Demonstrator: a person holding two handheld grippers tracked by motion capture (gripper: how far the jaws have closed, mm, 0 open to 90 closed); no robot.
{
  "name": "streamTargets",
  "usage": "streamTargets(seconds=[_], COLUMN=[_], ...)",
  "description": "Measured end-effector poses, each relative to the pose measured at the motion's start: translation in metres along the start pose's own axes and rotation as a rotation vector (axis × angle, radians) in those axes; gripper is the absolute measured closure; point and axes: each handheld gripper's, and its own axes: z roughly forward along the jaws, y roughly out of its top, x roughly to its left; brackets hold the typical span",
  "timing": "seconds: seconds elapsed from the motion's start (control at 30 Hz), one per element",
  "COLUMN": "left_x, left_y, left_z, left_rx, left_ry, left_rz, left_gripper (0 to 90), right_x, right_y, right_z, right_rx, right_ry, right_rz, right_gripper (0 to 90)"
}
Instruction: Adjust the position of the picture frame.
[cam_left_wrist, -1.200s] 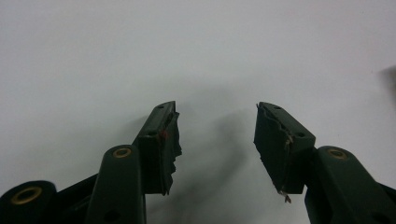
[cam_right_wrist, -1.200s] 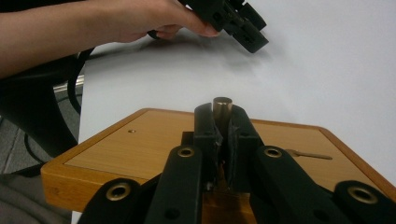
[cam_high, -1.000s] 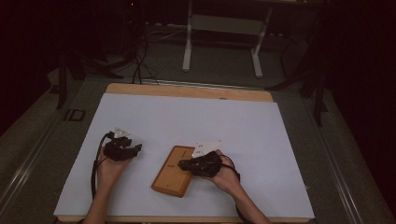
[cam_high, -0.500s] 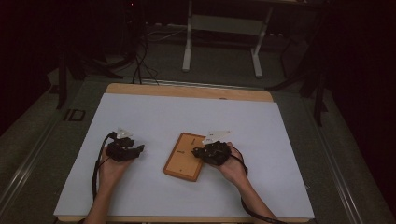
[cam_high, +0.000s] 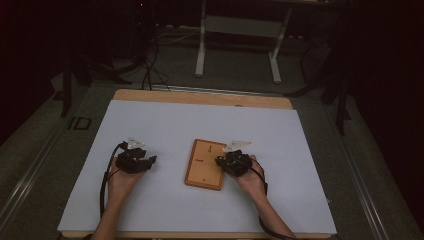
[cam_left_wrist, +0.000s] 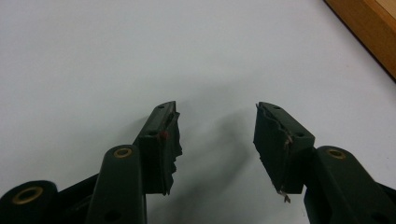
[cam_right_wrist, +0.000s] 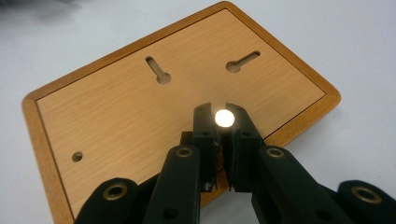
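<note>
Right gripper view shows a flat wooden board (cam_right_wrist: 154, 112) with two keyhole slots and one small hole, lying on the white table (cam_right_wrist: 355, 46). It takes the centre of this frame. The right gripper (cam_right_wrist: 223, 122) has its jaws together on a small round white thing (cam_right_wrist: 224, 117), just above the board's near edge. High view places the board (cam_high: 205, 162) at the centre of the table, the right gripper (cam_high: 233, 163) at its right edge. The left gripper (cam_left_wrist: 217, 135), at the lower left of the table, has its jaws apart over bare table.
</note>
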Motion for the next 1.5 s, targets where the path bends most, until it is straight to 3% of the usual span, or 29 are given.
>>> streamTargets(seconds=[0.1,0.17,0.2,0.23,0.3,0.33,0.4,0.5,0.6,0.7,0.8,0.83,0.87,0.9,0.93,1.07,1.23,1.4,1.5], left_x=[-0.001,-0.001,-0.001,-0.001,-0.001,-0.001,-0.001,-0.003,-0.007,-0.01,-0.019,-0.019,-0.03,-0.04,-0.04,-0.055,-0.07,-0.081,-0.083], left_y=[0.0,0.0,0.0,0.0,0.0,0.0,0.0,0.001,0.002,0.003,0.004,0.004,0.005,0.005,0.005,0.007,0.007,0.007,0.006], left_z=[0.0,0.0,0.001,0.001,0.001,0.001,0.001,0.0,-0.001,-0.002,-0.002,-0.002,0.0,0.002,0.002,0.006,0.011,0.013,0.014], left_rx=[-0.001,-0.001,-0.001,-0.001,-0.001,-0.001,-0.004,-0.011,-0.033,-0.043,-0.043,-0.043,-0.036,-0.031,-0.031,-0.008,0.032,0.059,0.083], left_ry=[-0.002,-0.003,-0.003,-0.003,-0.003,-0.005,-0.013,-0.029,-0.062,-0.099,-0.157,-0.157,-0.194,-0.233,-0.233,-0.299,-0.342,-0.397,-0.395], left_rz=[0.005,0.004,0.004,0.004,0.005,0.004,0.0,-0.002,-0.004,-0.004,0.034,0.034,0.076,0.105,0.105,0.156,0.221,0.292,0.314], left_gripper=[49.6,49.5,49.5,49.5,49.5,49.5,49.5,49.8,51.6,54.4,60.6,63.6,63.6,72.5,75.6,83.8,88.0,88.7,89.3], right_x=[0.002,0.0,-0.001,-0.001,-0.003,-0.005,-0.007,-0.015,-0.02,-0.021,-0.021,-0.021,-0.02,-0.02,-0.02,-0.02,-0.025,-0.027,-0.027], right_y=[0.0,-0.001,-0.002,-0.002,-0.003,-0.003,-0.004,-0.005,-0.006,-0.005,-0.005,-0.005,-0.005,-0.005,-0.005,-0.004,-0.006,-0.007,-0.006], right_z=[0.0,0.0,0.0,0.0,0.001,0.002,0.004,0.007,0.01,0.009,0.008,0.008,0.007,0.008,0.008,0.009,0.013,0.014,0.015], right_rx=[0.001,-0.004,-0.007,-0.007,-0.006,0.004,0.007,0.008,0.009,0.019,0.021,0.021,0.02,0.016,0.015,0.017,0.013,0.005,0.004], right_ry=[-0.042,-0.062,-0.087,-0.087,-0.118,-0.118,-0.114,-0.054,0.005,0.009,0.005,0.005,0.003,0.0,-0.002,-0.003,0.036,0.055,0.07], right_rz=[0.012,0.05,0.082,0.082,0.121,0.159,0.184,0.259,0.314,0.313,0.294,0.294,0.29,0.294,0.297,0.309,0.357,0.347,0.337], right_gripper=[75.7,66.8,57.4,57.4,45.9,39.5,36.7,33.1,34.2,36.2,38.3,38.3,38.6,38.8,38.9,38.2,33.1,35.1,37.2])
